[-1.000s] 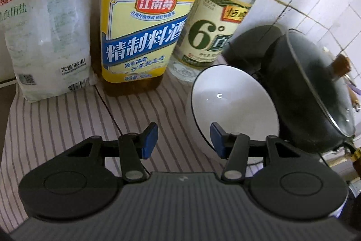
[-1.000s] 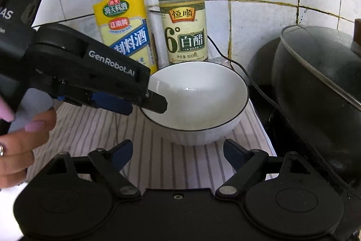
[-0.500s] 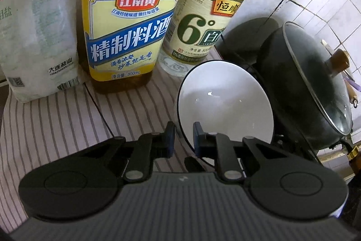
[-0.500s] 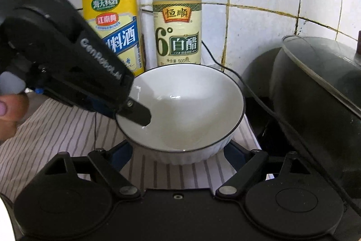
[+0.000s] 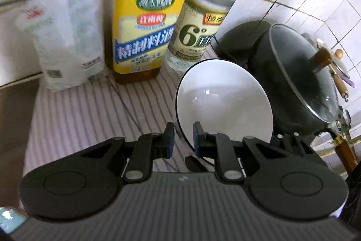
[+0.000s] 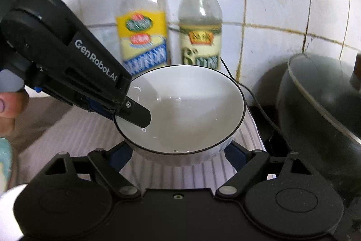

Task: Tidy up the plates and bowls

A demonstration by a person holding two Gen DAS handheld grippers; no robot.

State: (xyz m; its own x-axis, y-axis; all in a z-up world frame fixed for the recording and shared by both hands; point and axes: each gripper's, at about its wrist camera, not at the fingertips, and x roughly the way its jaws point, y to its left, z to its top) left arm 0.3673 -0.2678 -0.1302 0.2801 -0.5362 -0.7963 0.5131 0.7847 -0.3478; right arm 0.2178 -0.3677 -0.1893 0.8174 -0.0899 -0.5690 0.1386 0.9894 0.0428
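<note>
The white bowl [image 6: 187, 110] is pinched at its left rim by the left gripper [image 6: 126, 108], and the right gripper [image 6: 178, 157] sits spread wide under its near side. 2 bottles [image 6: 144, 37] stand right behind the bowl, dark pot [image 6: 320, 101] to its right.

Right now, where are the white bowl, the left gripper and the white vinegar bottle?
white bowl [image 6: 194, 105]: right wrist view, on its inner wall.
left gripper [image 5: 183, 139]: left wrist view, between the fingertips, shut on the bowl's rim.
white vinegar bottle [image 5: 198, 37]: left wrist view, on its label.
</note>
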